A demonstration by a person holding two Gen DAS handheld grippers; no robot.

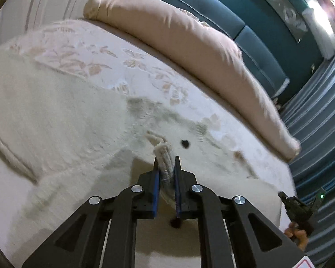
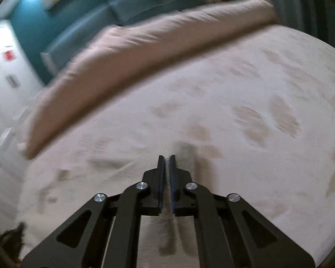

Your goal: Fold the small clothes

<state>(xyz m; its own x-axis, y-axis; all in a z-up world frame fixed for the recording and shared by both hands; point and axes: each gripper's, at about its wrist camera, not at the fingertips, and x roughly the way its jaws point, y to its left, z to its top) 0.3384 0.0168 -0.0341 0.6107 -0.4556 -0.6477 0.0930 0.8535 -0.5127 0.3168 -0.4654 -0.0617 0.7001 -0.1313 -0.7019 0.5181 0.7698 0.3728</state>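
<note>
Black fingers of my left gripper (image 1: 166, 165) pinch a bunched edge of the cream fleece garment (image 1: 62, 120), which lies spread on the bed (image 1: 131, 67). Right gripper (image 2: 166, 163) is pressed together on nothing. I'd lift the fold slowly, keeping the edge taut.

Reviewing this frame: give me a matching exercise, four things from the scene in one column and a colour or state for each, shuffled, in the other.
Things:
1. left gripper
2. right gripper
3. long pillow
4. headboard

States or colours:
A. teal, padded
B. shut with nothing between its fingers
C. pale pink, lying along the far edge of the bed
D. shut on a bunched fold of the cream garment

Pairs: 1-D, 2-B, 3-C, 4-A
</note>
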